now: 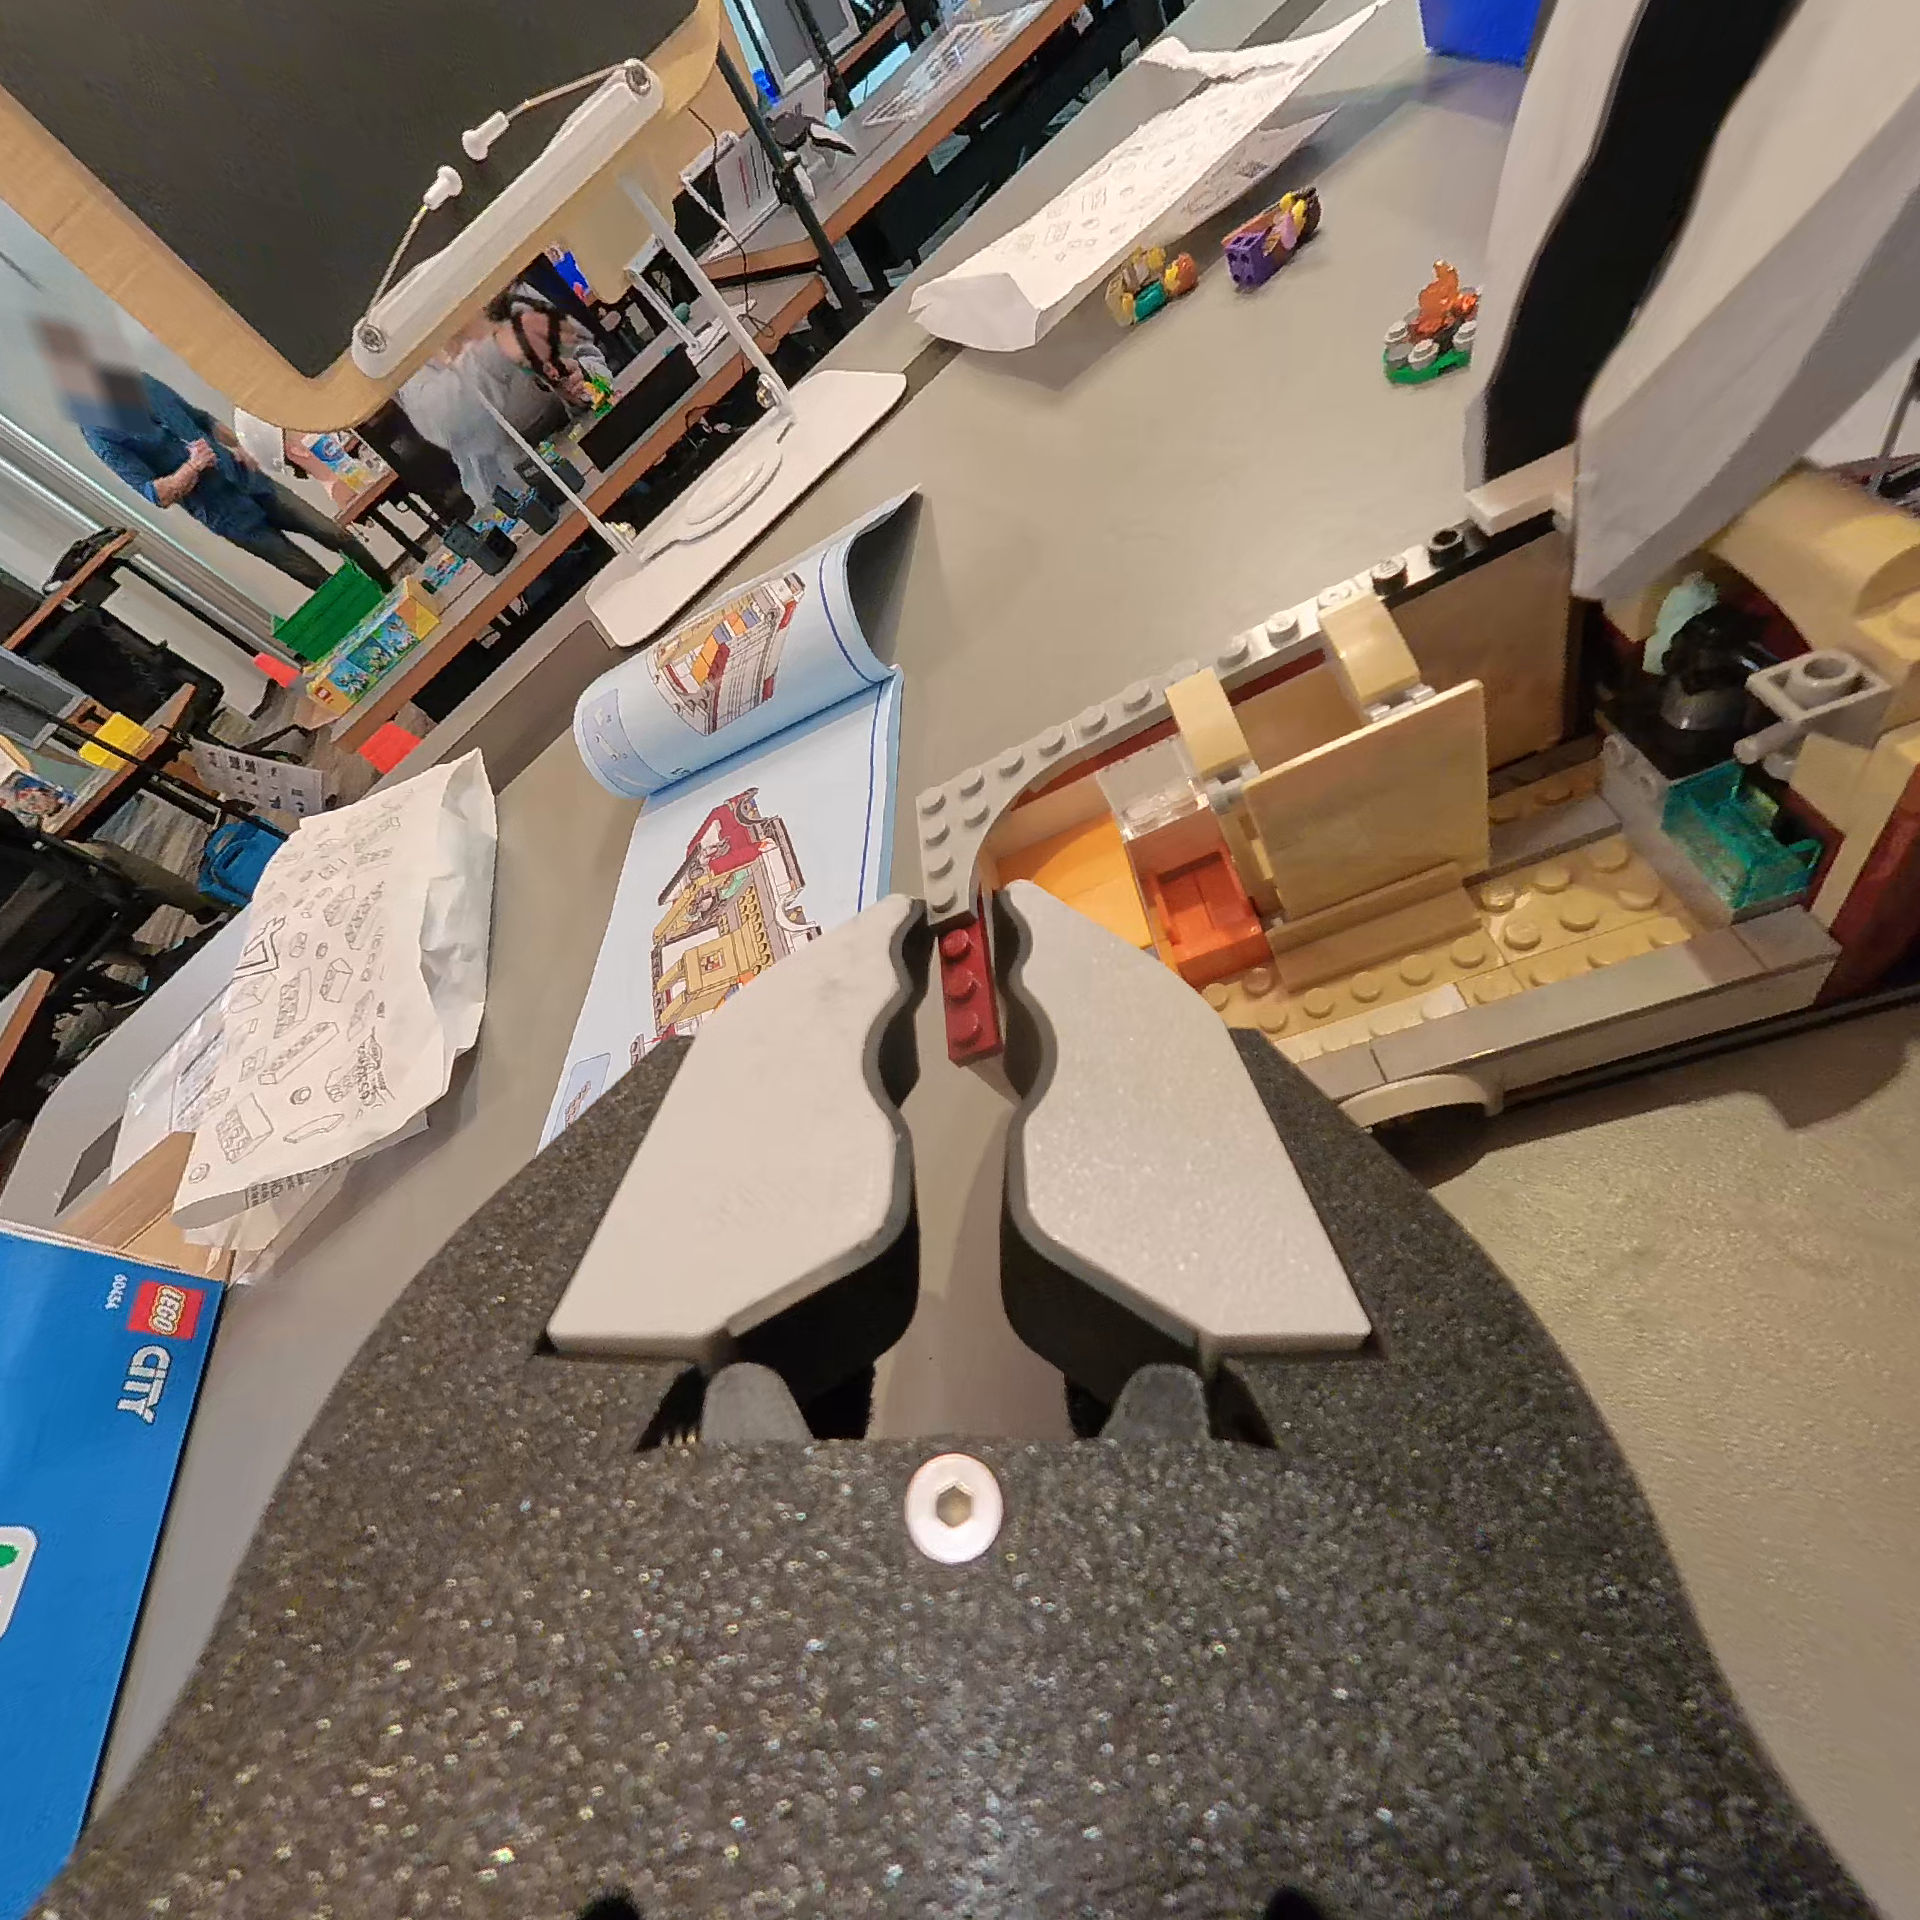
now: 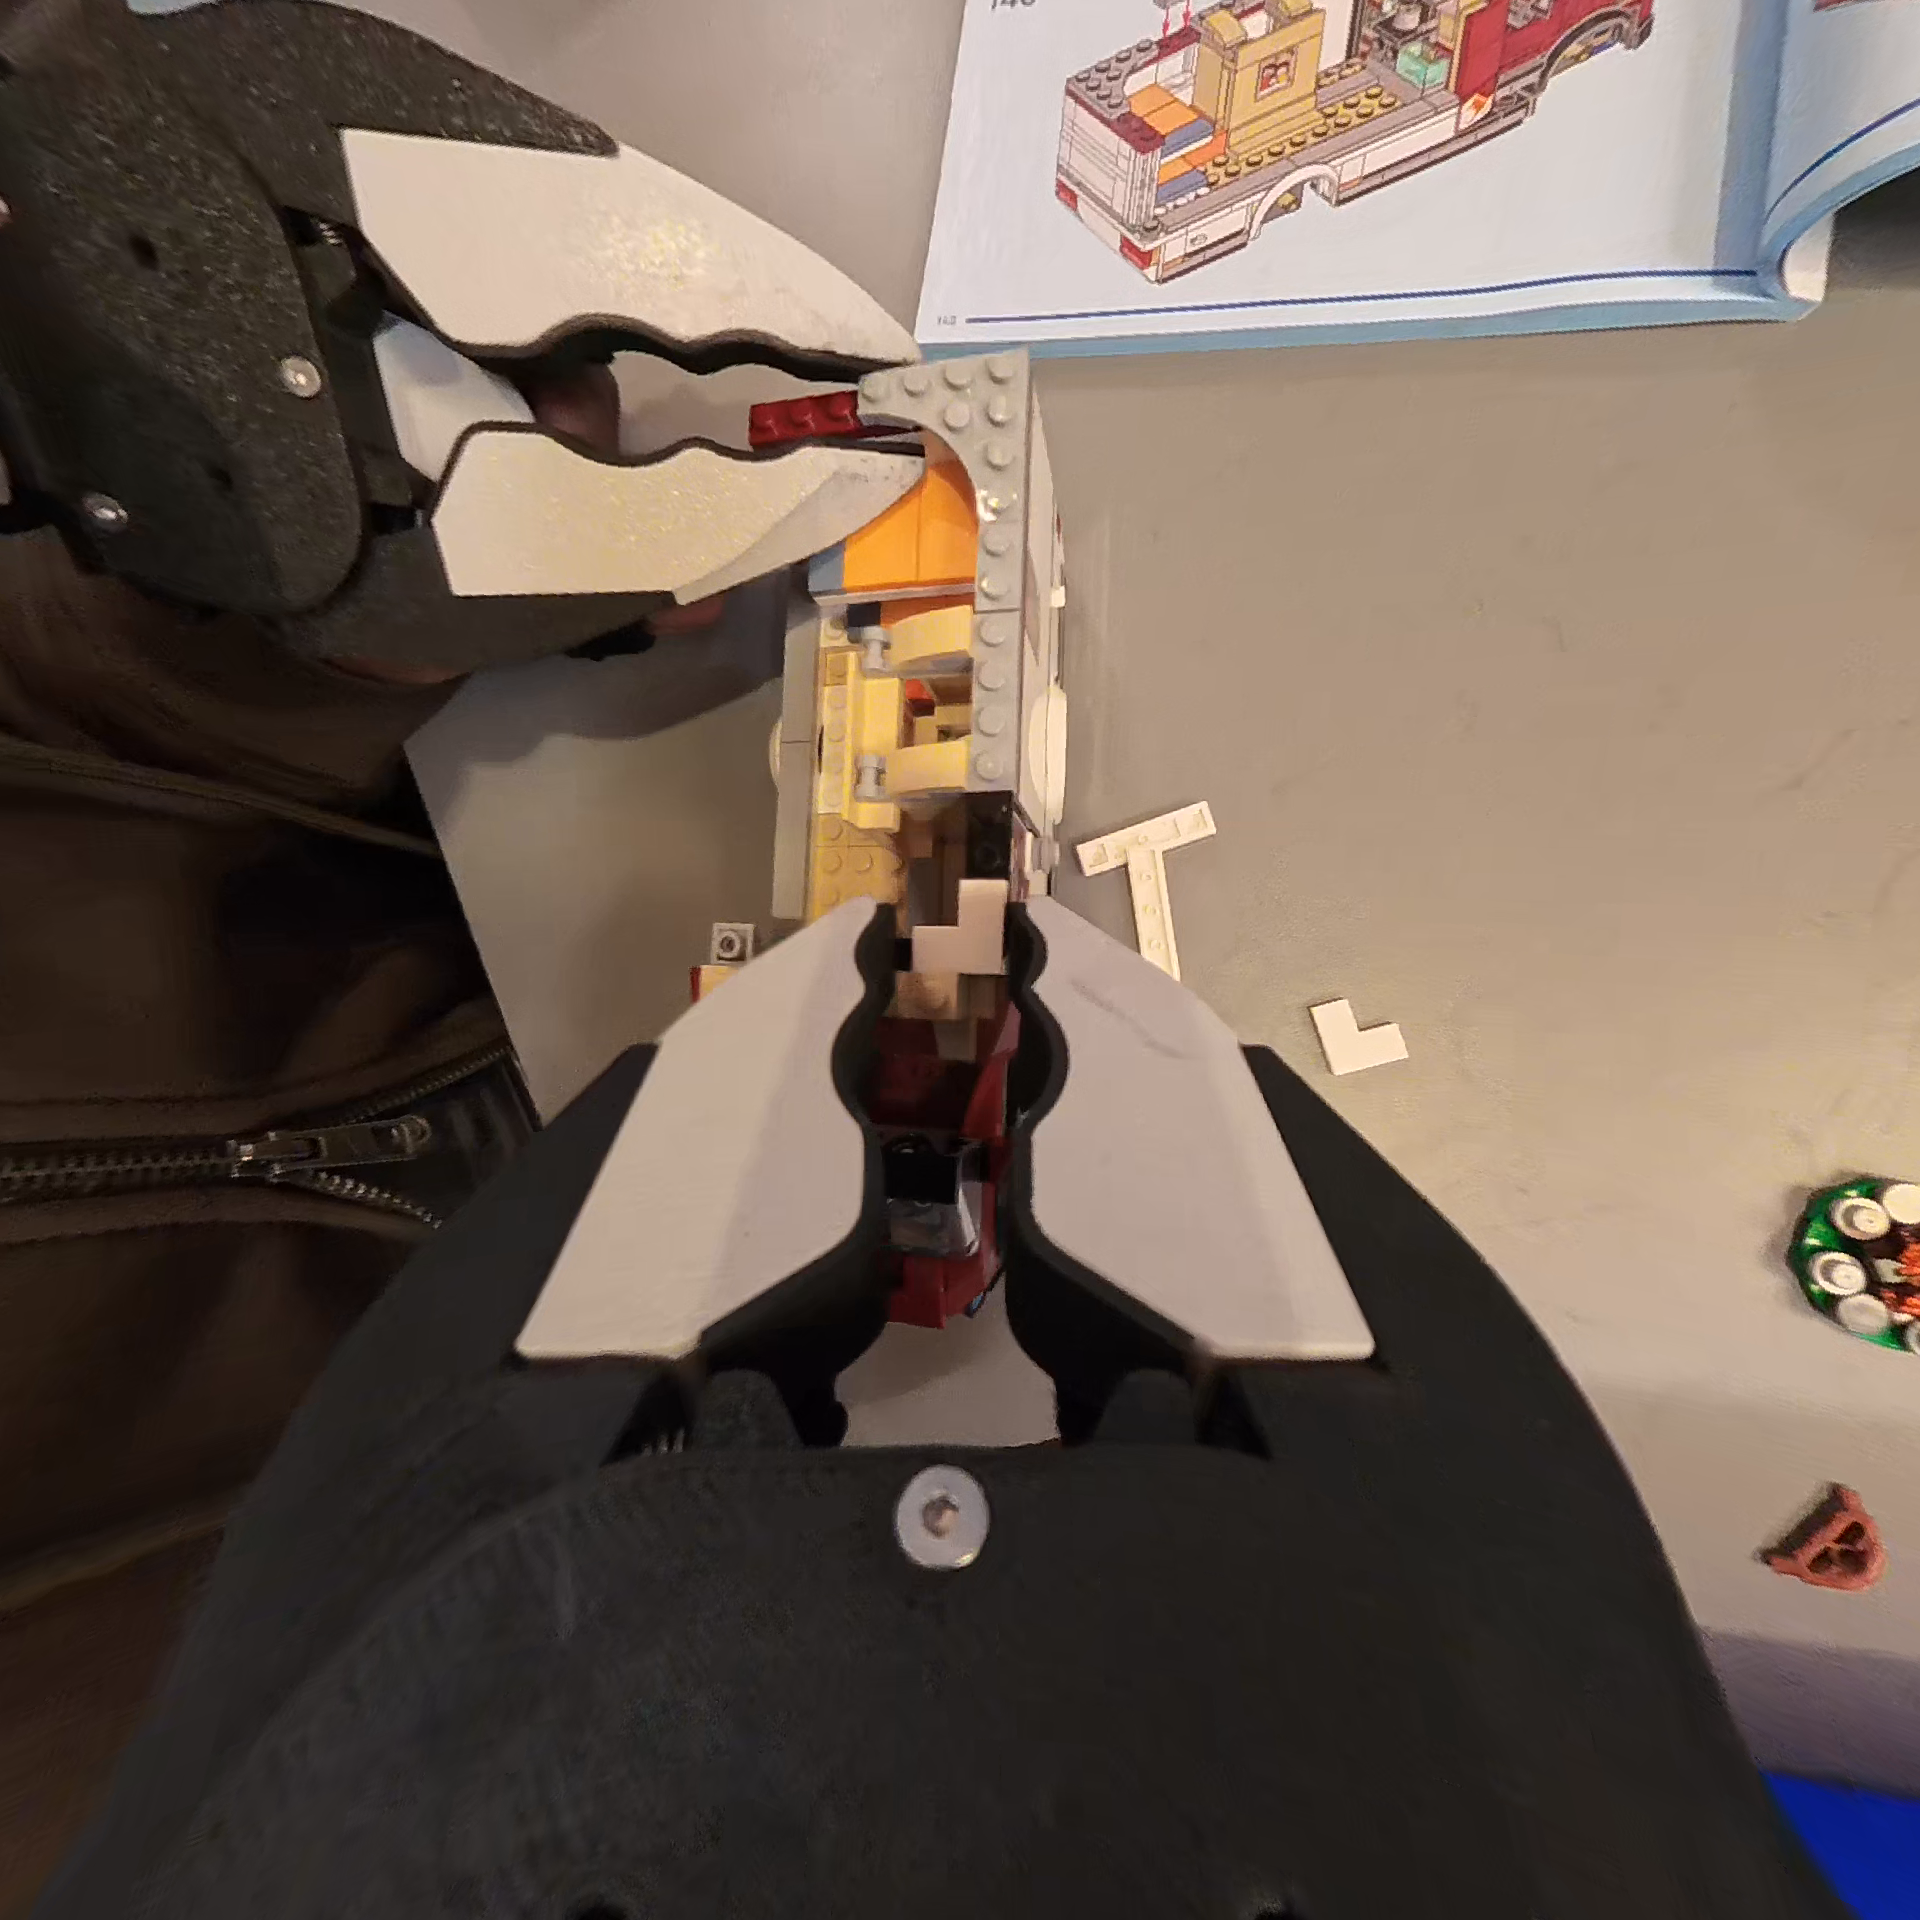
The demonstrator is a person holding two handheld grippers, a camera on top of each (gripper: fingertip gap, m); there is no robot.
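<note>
Two hand-held grippers at a half-built brick camper on a grey table.

The left gripper (image 1: 961,914) is clenched on a small dark red studded plastic plate (image 1: 968,987), both fingertips pressed to its long edges, its far end tucked against the light grey studded arch plate (image 2: 977,416) at one end of the tan, orange and dark red toy-brick vehicle model (image 2: 935,665). The right gripper (image 2: 940,935) is narrowly parted around the model's other end, a white L-shaped flat tile (image 2: 961,940) lying between its fingertips; whether the pads press on it I cannot tell. The model stands mid-table and looks light, rigid and smooth, likely to shed parts under sideways force, so the solid base seems the safest hold. Just beside it lie a white T-shaped plate assembly (image 2: 1148,883) and a second white L-shaped tile (image 2: 1356,1034); farther off, an open light blue instruction booklet (image 2: 1351,208).
</note>
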